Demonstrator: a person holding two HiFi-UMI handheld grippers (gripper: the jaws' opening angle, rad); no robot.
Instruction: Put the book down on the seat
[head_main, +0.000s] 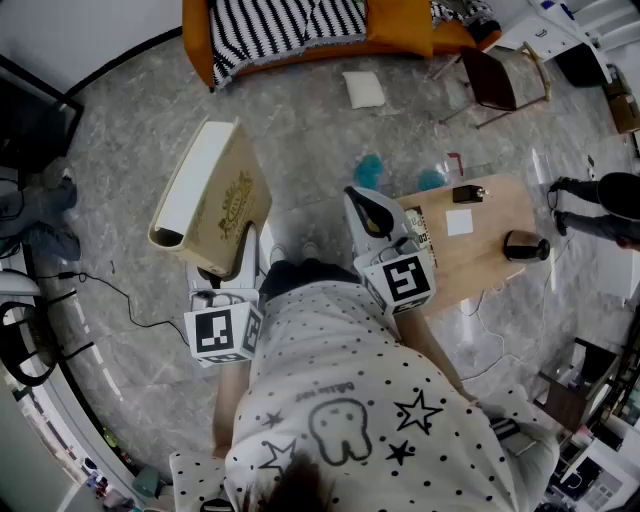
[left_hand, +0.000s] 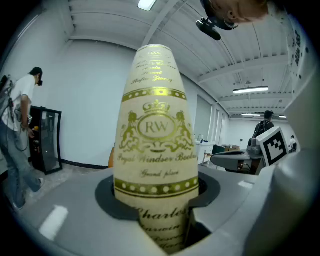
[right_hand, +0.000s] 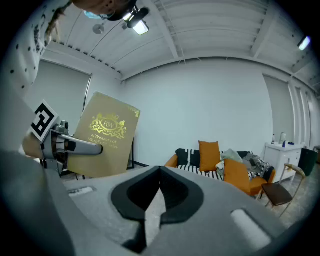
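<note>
Head view shows the book (head_main: 215, 200) held up in the air in front of the person, over the grey marbled floor (head_main: 300, 130) and well apart from any seat, so I judge this to be the carrying step, with the putting-down not yet begun. The left gripper (head_main: 228, 262) has its jaws pinching the lower edge of the book, which stands nearly upright and leans a little. The left gripper view confirms this, with the spine rising straight out from between the jaws. The right gripper (head_main: 360, 205) is empty, its jaws pressed together at the tips.

The likeliest seat is the sofa (head_main: 400, 25) far ahead, though a chair (head_main: 500, 80) also stands to the right of it; I cannot tell which is meant. The next move calls for carrying the book over, tipping it flat and lowering it before the jaws spread.

The book is a stiff, thick slab with a matte tan cover, a gilt crest and lettering, and a white page block. The sofa looks soft, with orange upholstery under a black-and-white striped throw. A pale wooden tabletop (head_main: 480, 250) sits to the right.
</note>
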